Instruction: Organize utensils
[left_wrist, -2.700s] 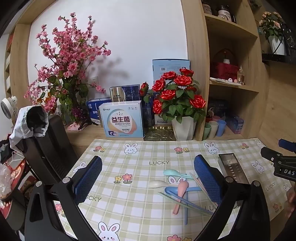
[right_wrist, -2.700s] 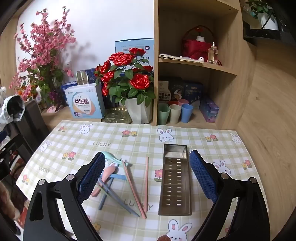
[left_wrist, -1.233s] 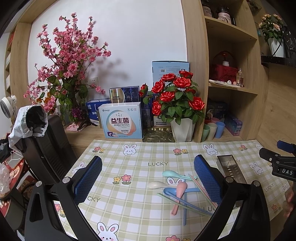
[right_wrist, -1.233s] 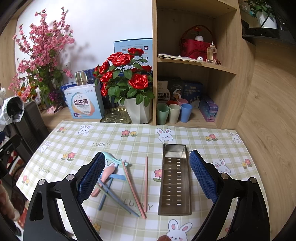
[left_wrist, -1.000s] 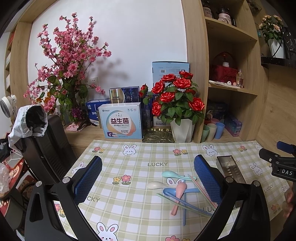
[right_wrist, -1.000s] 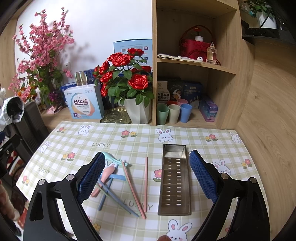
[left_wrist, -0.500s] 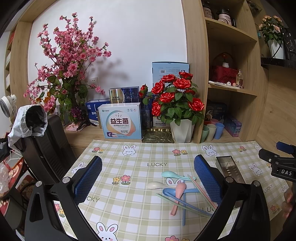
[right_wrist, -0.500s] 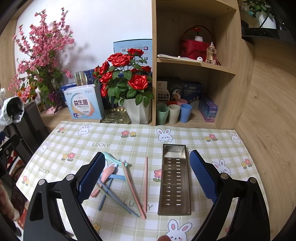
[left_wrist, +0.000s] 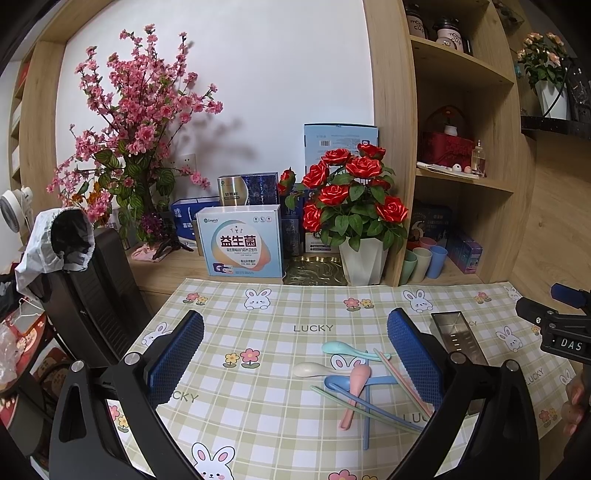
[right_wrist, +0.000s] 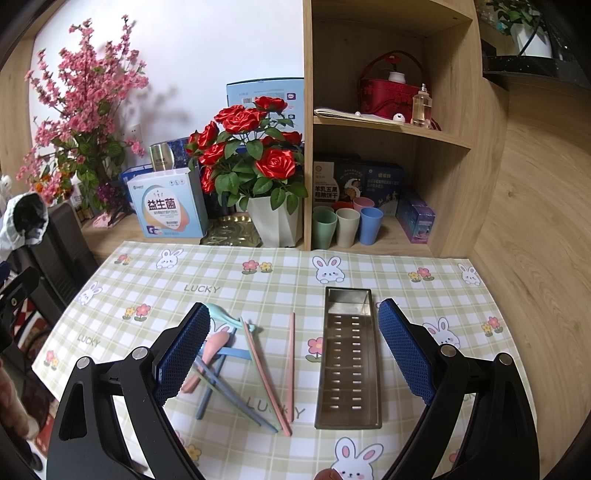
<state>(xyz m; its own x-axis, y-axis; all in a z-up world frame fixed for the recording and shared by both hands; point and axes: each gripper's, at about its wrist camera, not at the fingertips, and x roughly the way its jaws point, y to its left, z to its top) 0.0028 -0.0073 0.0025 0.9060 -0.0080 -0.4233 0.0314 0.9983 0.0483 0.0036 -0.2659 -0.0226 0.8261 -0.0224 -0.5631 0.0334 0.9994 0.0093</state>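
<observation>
The left gripper (left_wrist: 295, 354) and right gripper (right_wrist: 293, 350) hover above the surface (right_wrist: 258, 284), fingers spread wide and holding nothing; spoons (left_wrist: 347, 363) and chopsticks (right_wrist: 267, 373) lie heaped just left of the steel utensil tray (right_wrist: 349, 358); one pink chopstick (right_wrist: 291, 365) lies nearest it.

Potted red roses (right_wrist: 251, 147), three cups (right_wrist: 345, 225), probiotic box (right_wrist: 166, 206), pink blossoms (left_wrist: 136, 122)
</observation>
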